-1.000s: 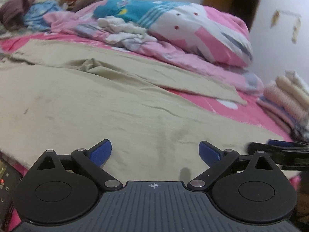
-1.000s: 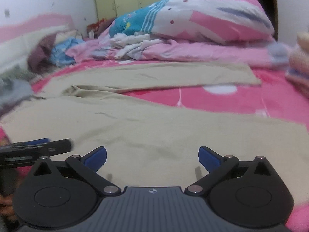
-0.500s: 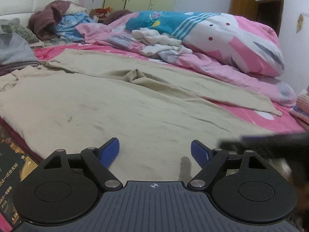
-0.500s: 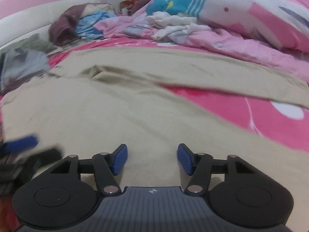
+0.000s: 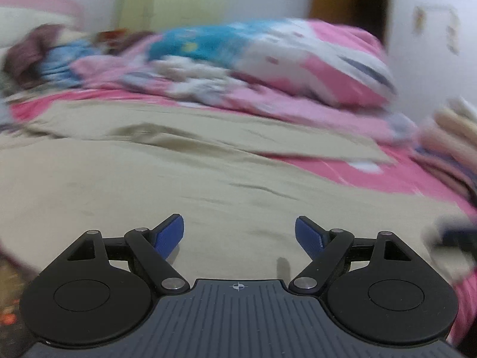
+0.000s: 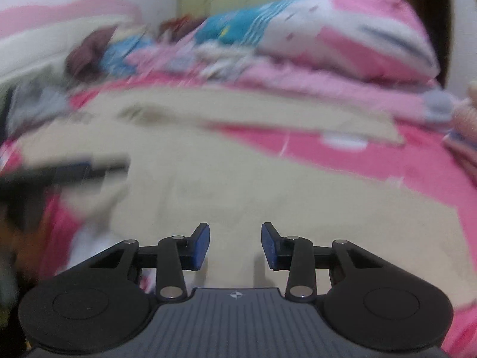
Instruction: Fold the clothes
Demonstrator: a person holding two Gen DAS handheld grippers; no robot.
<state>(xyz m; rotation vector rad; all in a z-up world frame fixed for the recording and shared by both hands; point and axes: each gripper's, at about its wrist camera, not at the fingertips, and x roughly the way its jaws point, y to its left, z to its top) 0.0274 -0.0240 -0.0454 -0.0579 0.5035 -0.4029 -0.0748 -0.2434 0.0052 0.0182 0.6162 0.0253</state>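
Beige cotton trousers point(image 5: 167, 179) lie across a hot-pink bedsheet with white shapes point(image 6: 342, 161), backed by a pink, white and turquoise striped quilt point(image 5: 283, 56), pale yellow-green wardrobe doors point(image 5: 176, 0) and blue-padded black grippers.

— What is being changed at the right gripper point(image 6: 235, 246)?
— Its jaws are being closed from the wide spread seen a second ago; only bare trousers point(image 6: 268, 185) are seen between the pads, nothing pinched.
— And the left gripper point(image 5: 239, 235)?
— Its gap is being held slightly narrower than before.
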